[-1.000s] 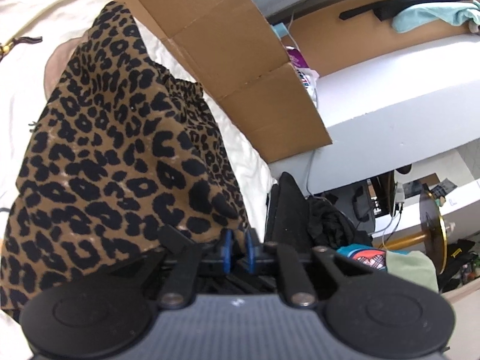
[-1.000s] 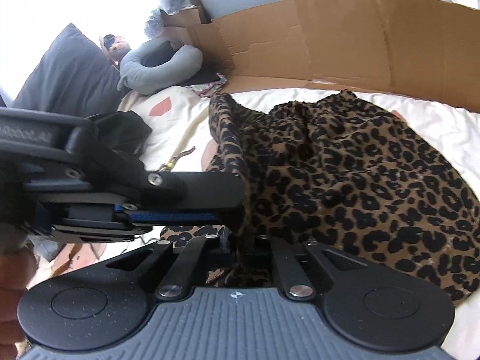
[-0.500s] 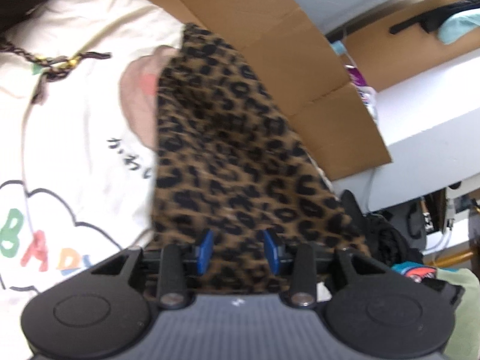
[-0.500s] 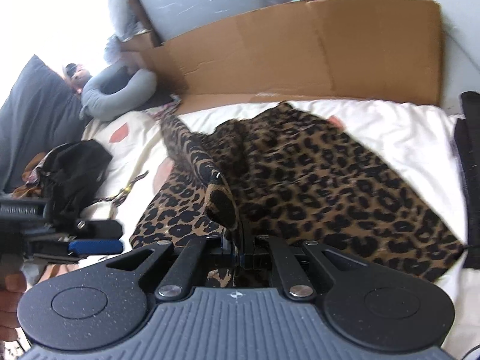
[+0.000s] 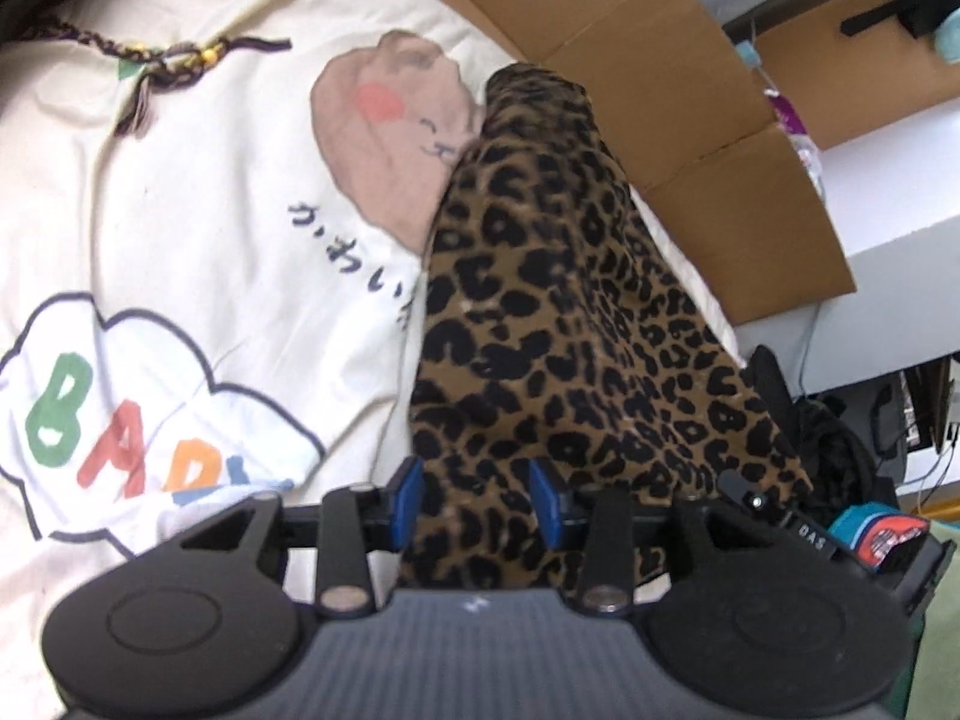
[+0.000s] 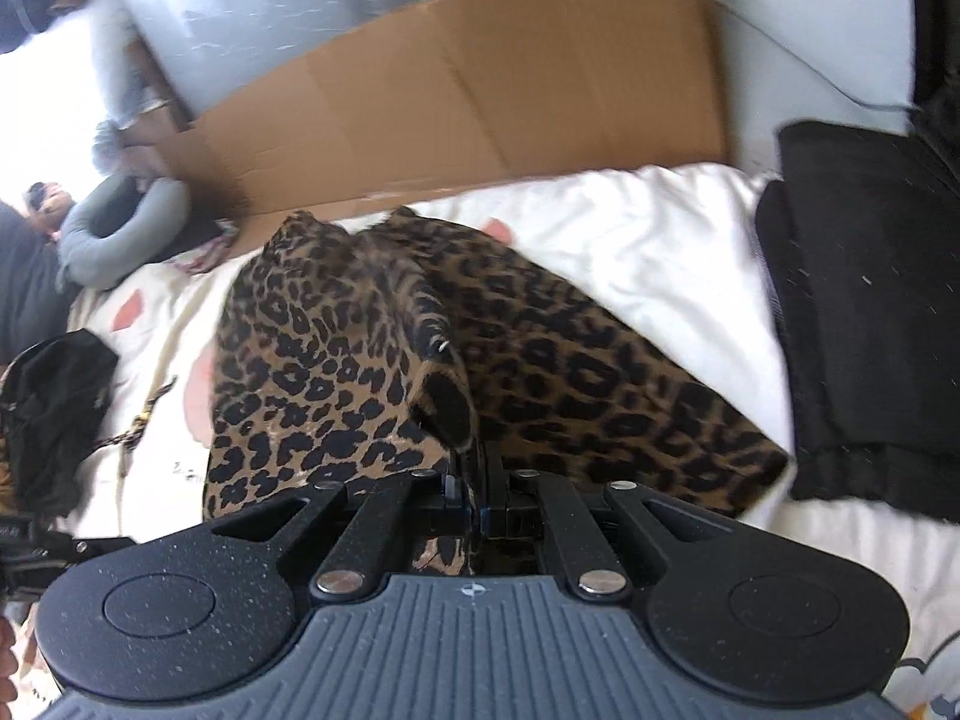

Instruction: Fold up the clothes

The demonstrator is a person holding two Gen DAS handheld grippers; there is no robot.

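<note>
The leopard skirt [image 5: 576, 324] lies on the bed [image 5: 198, 228], with one side folded over. It looks soft, thin and floppy (it will sag if held by one spot), so an edge or corner is the best place to grab. The right tongs [image 6: 474, 492] pinch a fold of it tight. The left tongs [image 5: 474, 498] are partly open over the cloth, pressing nothing. The skirt's 6 o'clock edge hides under both tools.

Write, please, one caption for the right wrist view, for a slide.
Right gripper shut on a fold of the leopard-print garment lying on the white bedcover.
</note>
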